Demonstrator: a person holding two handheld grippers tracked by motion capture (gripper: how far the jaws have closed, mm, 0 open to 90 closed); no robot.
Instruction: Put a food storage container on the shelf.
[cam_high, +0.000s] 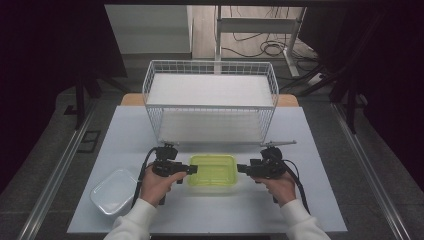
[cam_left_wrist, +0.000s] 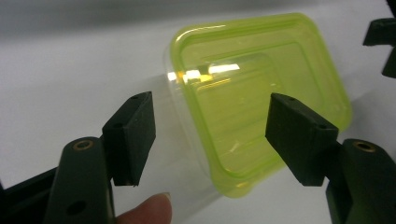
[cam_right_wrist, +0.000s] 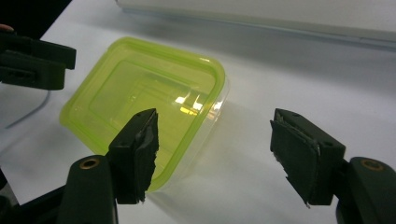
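Container: clear rectangular plastic box with a lime-green lid (cam_high: 212, 170), lid on, standing on the pale grey table (cam_high: 210, 212) just in front of the white wire basket (cam_high: 210, 95); its contents cannot be made out.
High view, hands: left gripper (cam_high: 193, 169) at the box's left end, right gripper (cam_high: 241, 169) at its right end, both pointing inward at it.
High view, other container: clear plastic tub (cam_high: 114, 191) near the left front corner, well apart, apparently empty.
High view, basket: a white sheet lines its floor; nothing else in it.
Left gripper view: jaws spread wide around the near end of the green-lidded box, pads not pressing, nothing held; a fingertip (cam_left_wrist: 148, 210) at the bottom edge.
Right gripper view: jaws spread; one pad over the box's near corner, the other over bare table; nothing held.
Step in hand: likely the approach for a two-sided grasp.
Next move: probably each gripper must settle onto the rim and close evenly, or the box may tilt.
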